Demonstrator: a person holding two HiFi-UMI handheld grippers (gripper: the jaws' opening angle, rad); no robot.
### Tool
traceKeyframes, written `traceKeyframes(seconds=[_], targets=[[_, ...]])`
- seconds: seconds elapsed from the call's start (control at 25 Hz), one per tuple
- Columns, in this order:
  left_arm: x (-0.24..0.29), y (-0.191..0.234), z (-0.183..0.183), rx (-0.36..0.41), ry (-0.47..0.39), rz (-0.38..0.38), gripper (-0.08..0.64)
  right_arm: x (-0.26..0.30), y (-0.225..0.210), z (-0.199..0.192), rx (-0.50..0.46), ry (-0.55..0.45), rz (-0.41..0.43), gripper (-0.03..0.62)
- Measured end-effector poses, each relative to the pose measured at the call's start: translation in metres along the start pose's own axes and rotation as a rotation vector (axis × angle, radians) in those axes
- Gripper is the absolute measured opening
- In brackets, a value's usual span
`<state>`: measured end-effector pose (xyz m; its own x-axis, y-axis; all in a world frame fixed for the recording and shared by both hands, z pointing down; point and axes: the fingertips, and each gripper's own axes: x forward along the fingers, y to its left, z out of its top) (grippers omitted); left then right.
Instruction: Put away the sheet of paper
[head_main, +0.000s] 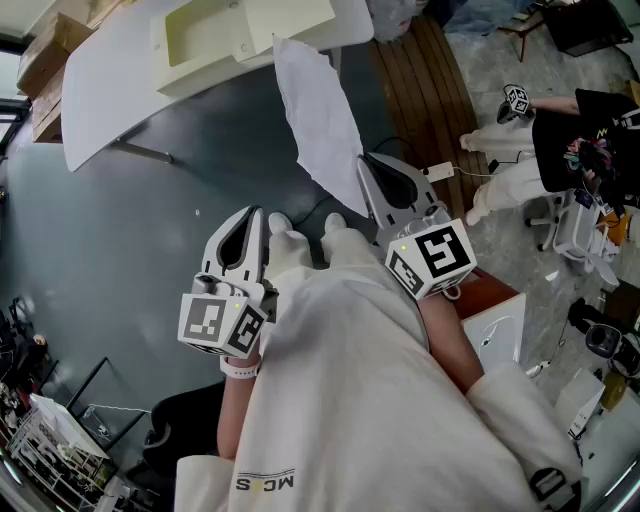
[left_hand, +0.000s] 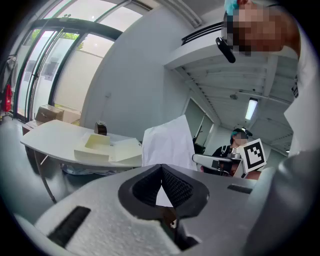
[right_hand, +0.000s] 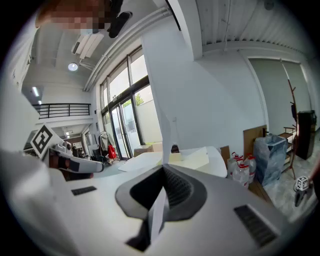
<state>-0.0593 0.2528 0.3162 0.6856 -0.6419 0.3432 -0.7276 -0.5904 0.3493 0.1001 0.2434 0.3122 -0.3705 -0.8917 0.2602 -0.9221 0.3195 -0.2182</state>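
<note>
My right gripper (head_main: 372, 172) clamped on edge of sheet of paper (head_main: 318, 110); sheet stands upright in air. My left gripper (head_main: 247, 220) jaws together, empty, apart from sheet.

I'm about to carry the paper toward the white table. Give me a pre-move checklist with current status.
1. Right gripper grip on sheet of paper: ok, jaws shut on one edge.
2. Left gripper free: ok, jaws together with nothing between them.
3. Paper clear of white table: cannot tell; the two overlap in the head view.
4. Drop spot: cannot tell; a cream box sits open on the table.
5. Seated person out of the way: ok, off to the right side.
</note>
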Motion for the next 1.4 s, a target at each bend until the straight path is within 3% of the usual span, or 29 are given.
traceKeyframes(seconds=[0.36, 0.6, 1.04, 1.4], targets=[[0.001, -0.024, -0.008, 0.023, -0.011, -0.056, 0.025, -0.026, 0.003, -0.012, 0.005, -0.002, -0.057, 0.014], [-0.004, -0.034, -0.009, 0.028, -0.027, -0.062, 0.025, -0.041, 0.008, -0.007, -0.004, -0.038, -0.058, 0.014], [0.005, -0.064, -0.008, 0.119, -0.035, -0.051, 0.025, -0.060, -0.009, -0.013, 0.020, -0.081, -0.032, 0.012], [0.015, -0.068, -0.008, 0.120, -0.012, -0.056, 0.025, -0.058, -0.015, -0.015, 0.010, -0.064, -0.023, 0.012]])
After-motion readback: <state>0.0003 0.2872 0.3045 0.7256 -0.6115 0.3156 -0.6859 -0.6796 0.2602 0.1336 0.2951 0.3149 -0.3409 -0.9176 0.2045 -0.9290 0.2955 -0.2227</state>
